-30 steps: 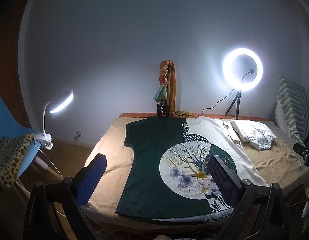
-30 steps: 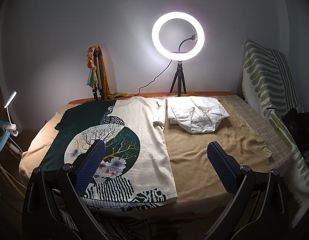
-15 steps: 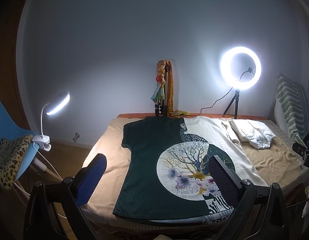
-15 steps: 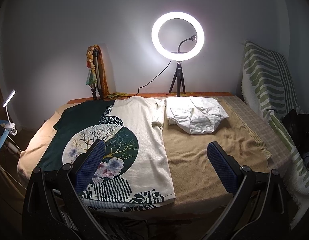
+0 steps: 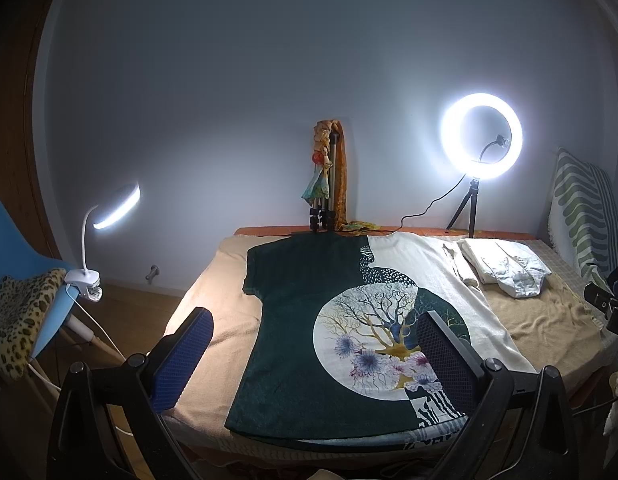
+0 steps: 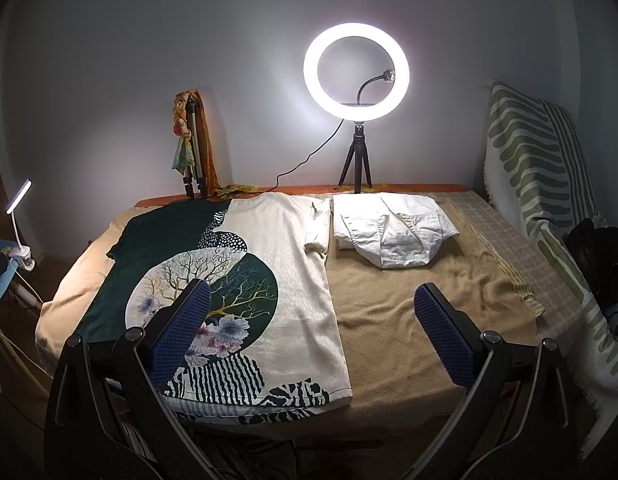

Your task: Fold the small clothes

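Left wrist view shows the T-shirt (image 5: 309, 320) spread flat on the bed (image 5: 213, 292), its left half dark green, its right half cream, with a round tree-and-flower print near the middle and a striped band along the near hem. From the right wrist view the same T-shirt (image 6: 293, 280) covers the left part of the bed (image 6: 409, 320), hem toward the camera, neck toward the far wall. Just right of its far sleeve lies a folded white shirt (image 6: 389, 236), touching or nearly touching the sleeve. The left gripper (image 5: 313, 354) hovers over the near edge with its blue-padded fingers spread wide, holding nothing. The right gripper (image 6: 311, 334) hangs likewise over the near hem, fingers wide apart, nothing between them. At the far edge stand a lit ring light (image 6: 356, 72) on a small tripod and a folded tripod (image 6: 195, 152) draped with cloth. A clip lamp (image 5: 113, 208) glows at far left on a blue chair (image 5: 13, 248). A green-striped blanket (image 6: 549, 184) hangs at right.
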A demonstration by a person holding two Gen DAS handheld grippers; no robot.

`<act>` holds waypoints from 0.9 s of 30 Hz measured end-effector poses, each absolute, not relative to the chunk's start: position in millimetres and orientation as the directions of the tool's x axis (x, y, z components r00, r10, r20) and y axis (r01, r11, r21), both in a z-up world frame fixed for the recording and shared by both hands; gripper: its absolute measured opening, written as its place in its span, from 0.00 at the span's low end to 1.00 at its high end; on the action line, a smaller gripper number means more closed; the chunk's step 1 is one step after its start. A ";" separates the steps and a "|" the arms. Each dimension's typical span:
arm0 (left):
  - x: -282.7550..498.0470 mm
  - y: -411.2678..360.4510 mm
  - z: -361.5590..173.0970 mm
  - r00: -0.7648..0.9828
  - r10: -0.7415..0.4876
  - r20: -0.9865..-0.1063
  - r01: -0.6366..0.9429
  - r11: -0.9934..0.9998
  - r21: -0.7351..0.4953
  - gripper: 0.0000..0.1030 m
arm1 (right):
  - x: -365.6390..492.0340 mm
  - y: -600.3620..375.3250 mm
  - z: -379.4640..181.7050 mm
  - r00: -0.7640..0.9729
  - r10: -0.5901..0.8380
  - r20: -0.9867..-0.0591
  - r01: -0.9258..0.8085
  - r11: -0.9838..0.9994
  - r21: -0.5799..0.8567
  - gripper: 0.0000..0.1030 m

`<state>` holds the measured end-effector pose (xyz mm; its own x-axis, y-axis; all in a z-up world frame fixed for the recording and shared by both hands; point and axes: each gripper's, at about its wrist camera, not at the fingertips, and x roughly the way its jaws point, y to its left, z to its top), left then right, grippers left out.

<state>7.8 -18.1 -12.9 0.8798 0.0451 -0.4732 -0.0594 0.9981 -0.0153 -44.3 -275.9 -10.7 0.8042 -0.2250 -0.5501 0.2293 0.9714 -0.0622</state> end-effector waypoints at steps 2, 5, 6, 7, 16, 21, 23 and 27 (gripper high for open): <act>7.6 -18.3 -13.0 0.880 0.046 -0.473 -0.061 0.998 -0.015 1.00 | -44.7 -277.2 -10.1 0.805 -0.222 -0.549 0.227 0.972 -0.060 1.00; 7.3 -16.7 -13.1 0.880 0.046 -0.473 -0.062 0.998 -0.018 1.00 | -44.4 -276.8 -10.0 0.806 -0.222 -0.549 0.229 0.972 -0.057 1.00; 7.4 -16.0 -12.9 0.880 0.046 -0.473 -0.063 0.998 -0.019 1.00 | -44.2 -277.5 -9.8 0.807 -0.221 -0.548 0.228 0.972 -0.057 1.00; 7.4 -16.0 -12.9 0.880 0.047 -0.472 -0.063 0.998 -0.018 1.00 | -44.3 -275.0 -10.5 0.807 -0.221 -0.547 0.227 0.972 -0.058 1.00; 8.7 -11.8 -14.2 0.878 0.051 -0.476 -0.068 0.997 -0.019 0.99 | -43.1 -270.6 -12.1 0.807 -0.222 -0.547 0.221 0.973 -0.067 1.00; 11.3 -8.9 -16.7 0.875 0.054 -0.482 -0.074 0.997 -0.023 0.99 | -40.1 -266.9 -13.5 0.807 -0.219 -0.549 0.215 0.974 -0.074 1.00; 12.2 -8.0 -17.8 0.873 0.056 -0.484 -0.077 0.997 -0.023 0.99 | -39.8 -267.1 -13.7 0.806 -0.219 -0.549 0.215 0.974 -0.073 1.00; 13.9 -7.0 -19.8 0.871 0.057 -0.487 -0.080 0.996 -0.025 0.99 | -33.7 -262.7 -14.9 0.806 -0.217 -0.551 0.209 0.975 -0.078 1.00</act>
